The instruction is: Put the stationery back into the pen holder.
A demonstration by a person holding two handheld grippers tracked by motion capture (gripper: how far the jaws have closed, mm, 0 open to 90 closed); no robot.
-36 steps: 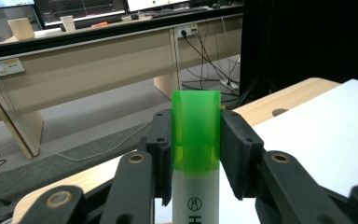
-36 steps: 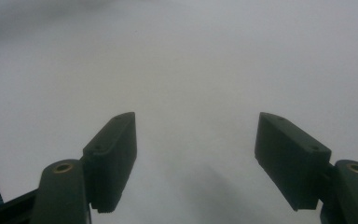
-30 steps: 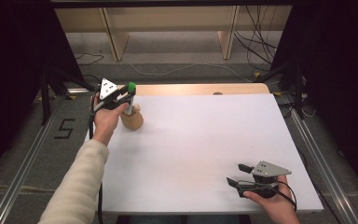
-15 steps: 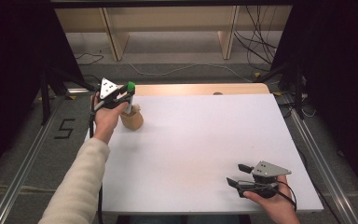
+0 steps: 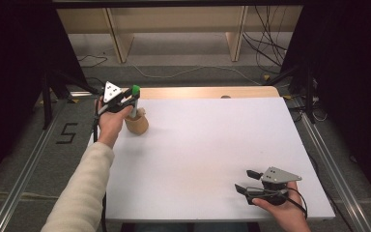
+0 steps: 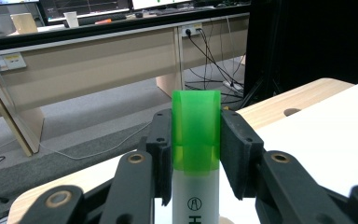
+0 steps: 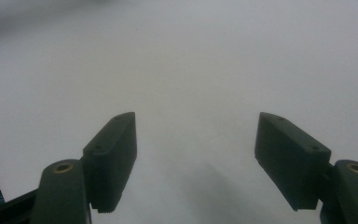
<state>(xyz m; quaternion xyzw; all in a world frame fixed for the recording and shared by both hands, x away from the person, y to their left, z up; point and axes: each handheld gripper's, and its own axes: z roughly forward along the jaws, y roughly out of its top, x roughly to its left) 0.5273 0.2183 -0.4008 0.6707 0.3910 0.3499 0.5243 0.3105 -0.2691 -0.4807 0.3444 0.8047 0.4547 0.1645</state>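
Note:
My left gripper (image 5: 133,96) is shut on a highlighter with a green cap (image 6: 196,130) and a white barrel. It holds the pen upright over a small wooden cup (image 5: 137,123) at the far left of the white table (image 5: 212,150); the barrel's lower end reaches into the cup. In the left gripper view both jaws press against the cap's sides. My right gripper (image 5: 245,181) rests near the table's front right corner. Its jaws stand wide apart over bare white surface, with my right gripper (image 7: 196,158) holding nothing.
A strip of bare wood (image 5: 207,92) runs along the table's far edge, with a small hole in it. Metal rails (image 5: 24,179) flank the table on both sides. Cables lie on the floor beyond, under a wooden bench (image 5: 174,19).

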